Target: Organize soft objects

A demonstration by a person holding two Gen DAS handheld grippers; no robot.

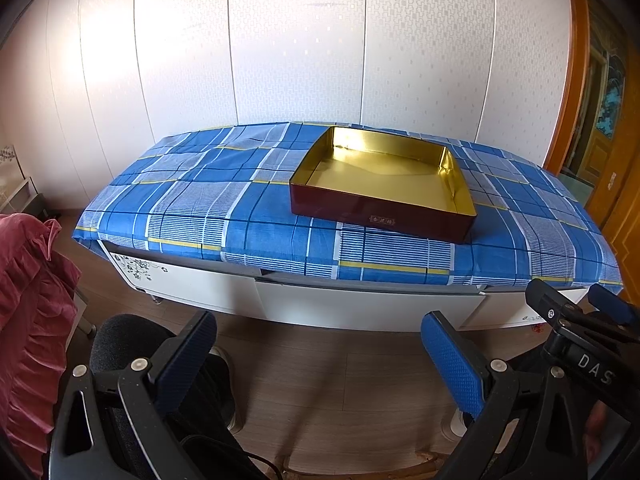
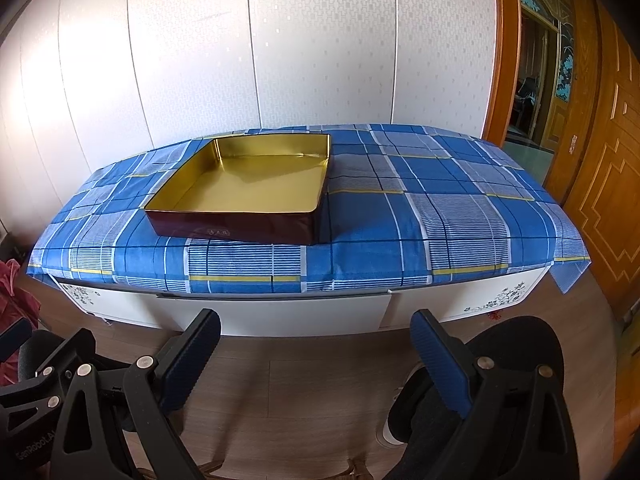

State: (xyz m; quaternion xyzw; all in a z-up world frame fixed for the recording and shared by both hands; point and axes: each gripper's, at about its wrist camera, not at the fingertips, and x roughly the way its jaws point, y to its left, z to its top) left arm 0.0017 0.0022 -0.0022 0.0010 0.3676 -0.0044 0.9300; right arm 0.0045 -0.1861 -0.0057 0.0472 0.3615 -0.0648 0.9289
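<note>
A shallow square tin box (image 1: 436, 224), dark red outside and gold inside, sits empty on a low cabinet covered with a blue plaid cloth (image 1: 192, 200). It also shows in the right wrist view (image 2: 280, 230), left of the cloth's (image 2: 460, 208) middle. My left gripper (image 1: 320, 360) is open and empty, held back over the wooden floor in front of the cabinet. My right gripper (image 2: 316, 356) is open and empty too, level with the left one; it shows at the right edge of the left wrist view (image 1: 580, 308). No soft object lies on the cloth.
A pink ruffled fabric (image 1: 28, 320) hangs at the far left, also a sliver in the right wrist view (image 2: 12, 292). The white cabinet front (image 1: 320, 304) has drawers. A wooden door (image 2: 600, 160) stands at the right. A white panelled wall is behind.
</note>
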